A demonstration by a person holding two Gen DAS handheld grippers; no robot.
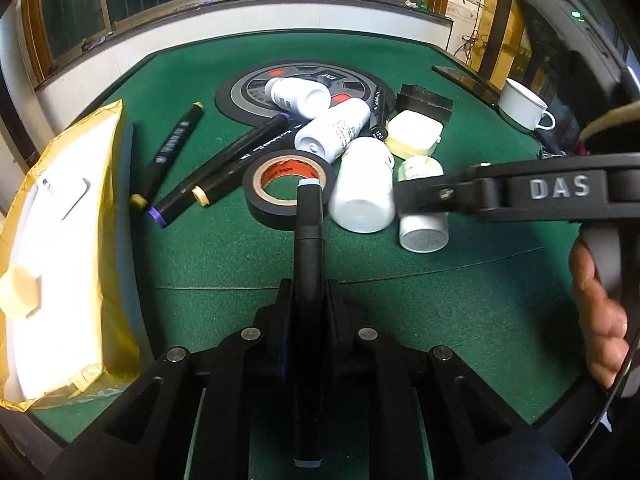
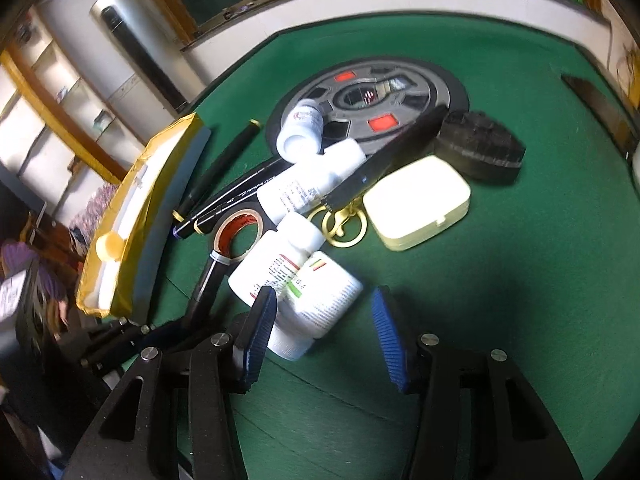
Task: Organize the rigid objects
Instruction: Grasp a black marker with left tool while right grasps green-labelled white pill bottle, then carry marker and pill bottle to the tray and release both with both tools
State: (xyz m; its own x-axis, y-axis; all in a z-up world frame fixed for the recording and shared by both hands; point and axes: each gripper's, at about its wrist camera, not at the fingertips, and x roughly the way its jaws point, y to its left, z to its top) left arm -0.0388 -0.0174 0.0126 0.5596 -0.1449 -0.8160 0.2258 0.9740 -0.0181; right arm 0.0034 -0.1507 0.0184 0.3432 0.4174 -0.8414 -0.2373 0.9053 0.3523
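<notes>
At nine o'clock on the desk (image 1: 224, 264): we see a yellow-edged tray (image 1: 100, 184) holding only a small pale cap (image 1: 18, 290), so sorting looks barely begun.
Ten to twelve o'clock: three black markers (image 1: 176, 148) lie loose beside a black tape roll (image 1: 280, 188).
Left gripper (image 1: 308, 240): our fingers are clamped tight on a black marker with a grey-blue tip (image 1: 308, 216), lifted over the tape roll.
Centre pile: white bottles (image 1: 332, 132), a cream case (image 1: 416, 134) and a brass key ring (image 2: 344, 220) remain heaped.
Right gripper (image 2: 324, 320): fingers (image 2: 260, 320) stand half-wide either side of a labelled white bottle (image 2: 320, 300); we cannot tell whether they press it.
Left to do: nearly everything, we judge.
</notes>
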